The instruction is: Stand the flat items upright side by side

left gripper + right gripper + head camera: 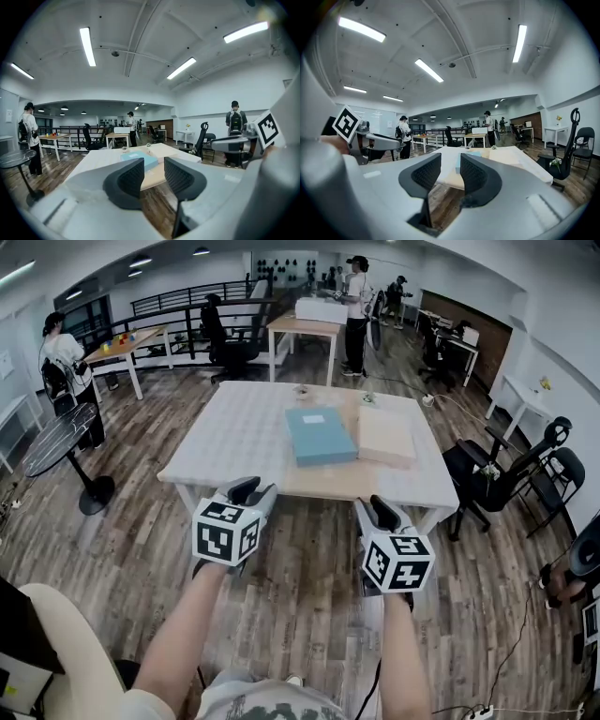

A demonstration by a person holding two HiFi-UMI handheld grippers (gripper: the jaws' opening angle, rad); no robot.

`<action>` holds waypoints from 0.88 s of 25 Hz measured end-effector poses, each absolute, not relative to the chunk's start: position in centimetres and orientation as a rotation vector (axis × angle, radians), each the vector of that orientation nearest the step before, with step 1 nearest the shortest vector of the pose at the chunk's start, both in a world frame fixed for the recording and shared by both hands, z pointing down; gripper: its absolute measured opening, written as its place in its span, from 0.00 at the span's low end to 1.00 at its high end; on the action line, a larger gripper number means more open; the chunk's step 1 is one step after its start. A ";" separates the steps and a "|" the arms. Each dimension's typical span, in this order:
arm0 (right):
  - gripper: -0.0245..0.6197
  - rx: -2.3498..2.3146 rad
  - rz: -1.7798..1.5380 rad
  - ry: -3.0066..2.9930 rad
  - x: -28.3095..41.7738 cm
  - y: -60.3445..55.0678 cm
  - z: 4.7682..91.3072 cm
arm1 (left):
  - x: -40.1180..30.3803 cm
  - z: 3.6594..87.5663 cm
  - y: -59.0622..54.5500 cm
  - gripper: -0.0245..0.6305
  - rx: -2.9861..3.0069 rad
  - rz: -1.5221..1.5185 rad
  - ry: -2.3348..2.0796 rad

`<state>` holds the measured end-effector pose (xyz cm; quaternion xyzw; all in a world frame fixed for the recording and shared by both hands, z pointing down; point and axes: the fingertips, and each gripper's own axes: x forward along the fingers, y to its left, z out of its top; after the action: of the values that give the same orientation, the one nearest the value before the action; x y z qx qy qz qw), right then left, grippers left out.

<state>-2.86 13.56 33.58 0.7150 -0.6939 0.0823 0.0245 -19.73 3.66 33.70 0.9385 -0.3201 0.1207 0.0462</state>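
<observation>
From up on the person's head, one camera looks steeply down at the table, which stands a little way ahead. The cameras on the left gripper and right gripper sit low, face forward almost level, and both take in that same table.

We look down on a white counter on a wood-plank floor. Black office chairs stand to its right, a round black side table to its left. Farther back, a person with a backpack and another person stand by wooden desks.
</observation>
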 end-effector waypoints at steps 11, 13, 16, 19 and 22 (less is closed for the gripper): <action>0.38 2.147 0.292 -2.196 -0.3 10.0 34.2 | -17.0 34.6 0.3 0.40 2.819 0.369 -0.977; 0.40 2.140 0.293 -2.201 0.2 8.9 34.3 | -16.5 34.9 -0.9 0.40 2.813 0.370 -0.979; 0.41 2.132 0.295 -2.201 0.9 6.8 34.7 | -15.7 35.5 -3.0 0.43 2.809 0.377 -0.975; 0.42 2.131 0.295 -2.197 1.5 4.2 34.9 | -15.2 36.0 -5.9 0.44 2.805 0.373 -0.977; 0.43 2.124 0.288 -2.187 2.2 0.7 35.0 | -14.4 36.2 -9.6 0.45 2.803 0.366 -0.973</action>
<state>2.23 0.72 35.00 0.6931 -0.7137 0.0939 0.0394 -14.36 -9.61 36.17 0.9349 -0.3246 0.1219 0.0758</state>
